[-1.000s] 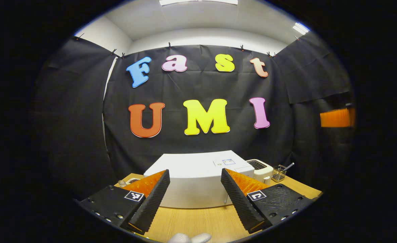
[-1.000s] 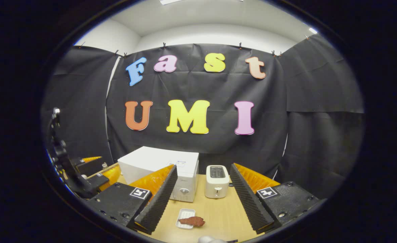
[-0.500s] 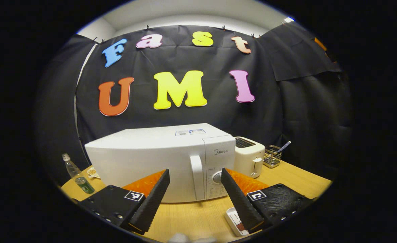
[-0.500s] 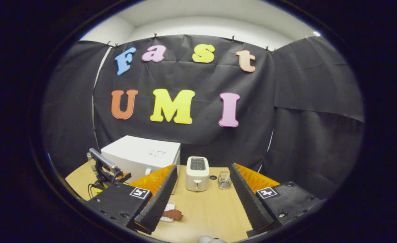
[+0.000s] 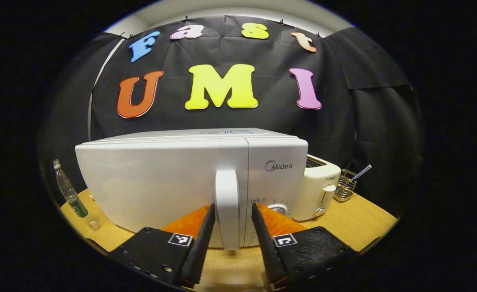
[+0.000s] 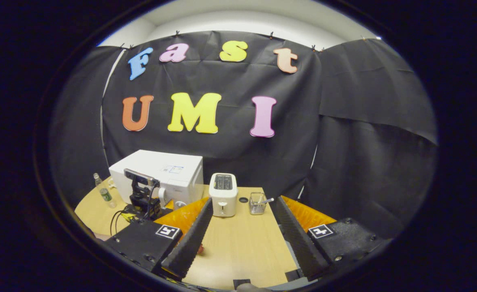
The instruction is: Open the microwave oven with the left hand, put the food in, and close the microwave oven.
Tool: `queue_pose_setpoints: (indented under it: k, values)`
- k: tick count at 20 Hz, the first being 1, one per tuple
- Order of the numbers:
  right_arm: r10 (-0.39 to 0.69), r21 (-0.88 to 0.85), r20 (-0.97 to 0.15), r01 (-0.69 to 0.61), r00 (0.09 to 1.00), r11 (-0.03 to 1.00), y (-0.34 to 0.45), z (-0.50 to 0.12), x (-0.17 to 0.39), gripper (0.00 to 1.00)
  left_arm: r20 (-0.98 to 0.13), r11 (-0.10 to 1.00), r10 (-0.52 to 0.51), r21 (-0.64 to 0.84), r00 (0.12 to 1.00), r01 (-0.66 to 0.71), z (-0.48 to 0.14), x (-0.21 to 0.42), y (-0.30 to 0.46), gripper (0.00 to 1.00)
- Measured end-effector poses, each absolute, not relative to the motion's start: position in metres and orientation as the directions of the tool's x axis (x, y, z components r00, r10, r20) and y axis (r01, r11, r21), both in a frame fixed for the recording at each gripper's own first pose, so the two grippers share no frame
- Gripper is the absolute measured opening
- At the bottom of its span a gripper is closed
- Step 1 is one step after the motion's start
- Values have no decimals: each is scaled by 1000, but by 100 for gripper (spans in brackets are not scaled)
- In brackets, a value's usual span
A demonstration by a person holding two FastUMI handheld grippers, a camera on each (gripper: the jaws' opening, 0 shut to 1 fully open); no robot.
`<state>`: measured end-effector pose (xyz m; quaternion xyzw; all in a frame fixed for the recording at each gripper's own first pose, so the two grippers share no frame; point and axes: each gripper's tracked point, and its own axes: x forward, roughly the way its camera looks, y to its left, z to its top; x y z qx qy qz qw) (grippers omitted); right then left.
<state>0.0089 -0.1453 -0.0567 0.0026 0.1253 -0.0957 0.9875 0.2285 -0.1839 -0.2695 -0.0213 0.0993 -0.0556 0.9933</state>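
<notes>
The white microwave (image 5: 161, 182) stands close in front, door shut. My left gripper (image 5: 233, 207) straddles its vertical door handle (image 5: 227, 194): one finger lies close on each side, and a narrow gap still shows on the right. In the right gripper view the microwave (image 6: 161, 170) sits at the back left of the table, with the left gripper's body and cables (image 6: 141, 198) at its front. My right gripper (image 6: 243, 200) hangs open over the table, nothing between its fingers. A reddish bit of the food (image 6: 200, 248) peeks out beside its left finger.
A white toaster (image 5: 317, 186) (image 6: 223, 194) stands right of the microwave, then a wire basket (image 5: 345, 187) (image 6: 257, 202) holding a utensil. A bottle (image 5: 70, 190) (image 6: 104, 190) stands left of the microwave. Bare wooden table (image 6: 238, 251) lies under the right gripper.
My left gripper moved in to the microwave and its fingers narrowed around the door handle. The right gripper drew back and tilted down; the food slid behind its left finger.
</notes>
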Motion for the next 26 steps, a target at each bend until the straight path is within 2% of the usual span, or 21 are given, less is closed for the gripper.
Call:
queue_pose_setpoints:
  k: [2, 3, 4, 5, 8, 9, 10, 11, 12, 13, 14, 15, 16, 17, 18, 19, 20, 21, 26]
  values:
    - [-186, -10, -256, 189, 949, 982, -148, -62, 11, 100, -182, 994, -109, -48, 977, 102, -271, 237, -177, 40]
    - [-181, -5, -261, 186, 948, 983, -148, -64, 13, 100, -168, 994, -107, -51, 980, 100, -268, 232, -179, 26]
    - [-178, -5, -264, 183, 948, 983, -148, -65, 14, 100, -166, 994, -107, -52, 980, 100, -269, 233, -180, 27]
    - [-172, -3, -266, 178, 949, 984, -146, -65, 17, 100, -166, 994, -106, -40, 980, 100, -269, 231, -179, 22]
    - [-151, -11, -272, 154, 950, 988, -140, -66, 20, 100, -163, 996, -92, -10, 982, 91, -268, 232, -176, 18]
    - [-149, -14, -272, 150, 951, 989, -138, -65, 20, 91, -170, 996, -89, -16, 982, 87, -269, 231, -177, 5]
    - [-143, -13, -269, 145, 953, 989, -136, -63, 20, 91, -167, 996, -90, -19, 982, 88, -268, 231, -177, 13]
    - [-140, -18, -266, 141, 954, 990, -133, -61, 19, 100, -174, 996, -92, -26, 980, 89, -269, 230, -177, 12]
    - [-141, -28, -267, 139, 953, 990, -132, -59, 18, 91, -173, 995, -96, -27, 980, 93, -268, 230, -178, 13]
    - [-143, -35, -264, 139, 954, 990, -132, -58, 17, 100, -177, 995, -102, -26, 979, 99, -269, 230, -177, 13]
    - [-141, -40, -261, 135, 955, 990, -131, -55, 17, 91, -180, 994, -110, -28, 977, 107, -269, 230, -177, 13]
    - [-136, -41, -257, 130, 957, 991, -128, -54, 16, 91, -185, 993, -118, -30, 976, 115, -270, 229, -177, 12]
    - [-132, -39, -252, 126, 959, 991, -125, -50, 15, 100, -192, 992, -128, -30, 973, 125, -269, 229, -177, 13]
    - [-126, -34, -246, 121, 961, 992, -121, -48, 14, 91, -196, 991, -137, -34, 971, 133, -269, 228, -178, 13]
    - [-118, -31, -242, 113, 963, 993, -117, -47, 14, 100, -207, 989, -146, -39, 967, 141, -270, 227, -178, 13]
    - [-117, -31, -241, 113, 963, 993, -116, -47, 13, 91, -233, 989, -145, -49, 962, 137, -272, 218, -176, 13]
    - [-115, -28, -237, 112, 965, 993, -114, -46, 11, 100, -228, 989, -145, -52, 963, 136, -271, 205, -174, 13]
    - [-111, -26, -232, 108, 966, 994, -112, -45, 10, 100, -217, 988, -153, -33, 964, 149, -272, 194, -172, 10]
    - [-62, -33, -245, 56, 968, 998, -89, -55, 9, 100, -228, 982, -187, -31, 955, 185, -273, 121, -142, 11]
